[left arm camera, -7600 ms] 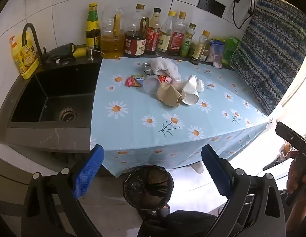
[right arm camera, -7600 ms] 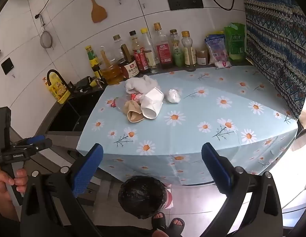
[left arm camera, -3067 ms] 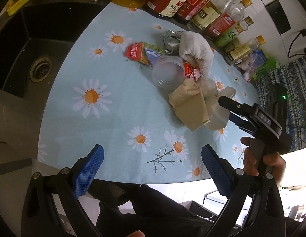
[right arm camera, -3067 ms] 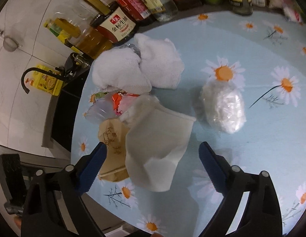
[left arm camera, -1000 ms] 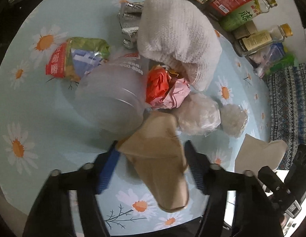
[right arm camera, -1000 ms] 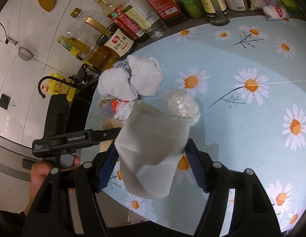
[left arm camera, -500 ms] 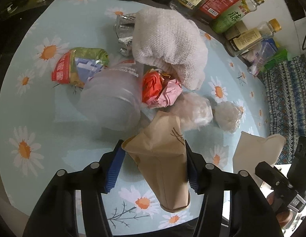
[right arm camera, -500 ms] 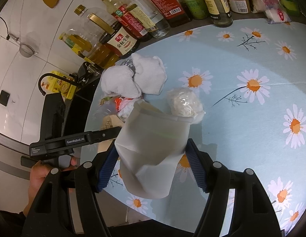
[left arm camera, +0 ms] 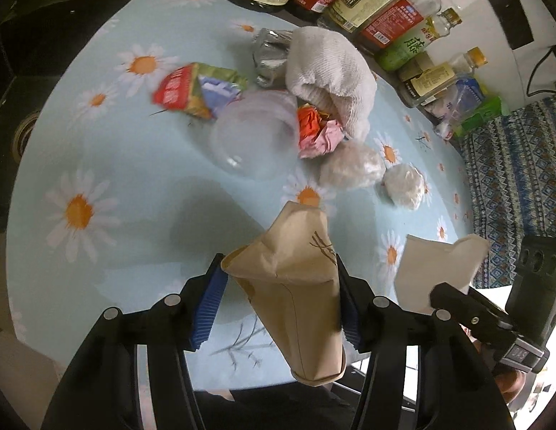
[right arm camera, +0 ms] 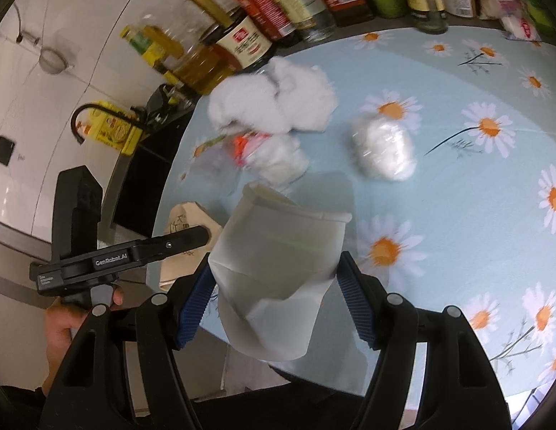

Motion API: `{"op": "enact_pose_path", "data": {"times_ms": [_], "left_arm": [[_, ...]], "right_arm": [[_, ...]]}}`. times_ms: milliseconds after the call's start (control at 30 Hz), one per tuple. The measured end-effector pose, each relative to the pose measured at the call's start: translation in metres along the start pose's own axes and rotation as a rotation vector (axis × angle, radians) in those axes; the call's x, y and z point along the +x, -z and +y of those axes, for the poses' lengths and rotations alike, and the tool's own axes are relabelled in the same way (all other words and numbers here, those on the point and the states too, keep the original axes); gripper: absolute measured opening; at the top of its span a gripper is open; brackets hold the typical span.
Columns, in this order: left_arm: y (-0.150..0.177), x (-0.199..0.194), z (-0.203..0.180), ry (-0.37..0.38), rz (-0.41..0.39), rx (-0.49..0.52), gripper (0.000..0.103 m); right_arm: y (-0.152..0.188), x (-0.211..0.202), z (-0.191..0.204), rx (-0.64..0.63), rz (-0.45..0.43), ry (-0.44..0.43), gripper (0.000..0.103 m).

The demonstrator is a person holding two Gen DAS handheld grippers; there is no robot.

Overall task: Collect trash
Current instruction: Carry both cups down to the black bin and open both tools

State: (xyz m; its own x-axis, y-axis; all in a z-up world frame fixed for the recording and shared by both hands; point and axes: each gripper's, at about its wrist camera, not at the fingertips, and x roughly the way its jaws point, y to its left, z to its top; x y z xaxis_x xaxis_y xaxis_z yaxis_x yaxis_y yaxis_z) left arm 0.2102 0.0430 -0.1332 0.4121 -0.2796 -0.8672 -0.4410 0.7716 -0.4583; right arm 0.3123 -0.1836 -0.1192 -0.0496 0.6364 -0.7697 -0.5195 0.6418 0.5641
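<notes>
Left gripper (left arm camera: 278,304) pinches crumpled brown paper bag (left arm camera: 295,294), now lifted clear of the desk (left arm camera: 134,197). Right gripper (right arm camera: 276,297) still clamps white paper bag (right arm camera: 278,261).

Counts on the daisy-print tablecloth (left arm camera: 141,193)

Two crumpled paper cups: one brown (left arm camera: 295,286), one white (right arm camera: 278,268); two clear plastic-wrap balls (left arm camera: 351,170); one white towel (left arm camera: 328,75).

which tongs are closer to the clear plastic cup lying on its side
Left. The left tongs, gripping the brown paper cup, sit just beside the clear plastic cup. The right tongs, holding the white paper cup, are farther off.
</notes>
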Motion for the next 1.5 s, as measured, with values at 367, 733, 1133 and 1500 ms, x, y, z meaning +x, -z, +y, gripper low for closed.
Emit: {"op": "enact_pose_path", "data": {"times_ms": [367,733,1133,1500], "left_arm": [[0.043,-0.034,0.036,0.019,-0.028,-0.016,0.055],[0.093,-0.057,0.069,0.025,-0.005,-0.004,0.055],[0.142,-0.052,0.095,-0.005,0.054,0.035,0.055],[0.175,-0.026,0.107,-0.034,0.148,0.044,0.055]], "right_arm": [[0.033,0.016,0.048,-0.059,0.038,-0.010,0.068],[0.074,0.038,0.088,-0.084,0.098,-0.003,0.068],[0.126,0.059,0.106,-0.073,0.169,0.039,0.068],[0.164,0.083,0.098,-0.042,0.235,0.072,0.068]]}}
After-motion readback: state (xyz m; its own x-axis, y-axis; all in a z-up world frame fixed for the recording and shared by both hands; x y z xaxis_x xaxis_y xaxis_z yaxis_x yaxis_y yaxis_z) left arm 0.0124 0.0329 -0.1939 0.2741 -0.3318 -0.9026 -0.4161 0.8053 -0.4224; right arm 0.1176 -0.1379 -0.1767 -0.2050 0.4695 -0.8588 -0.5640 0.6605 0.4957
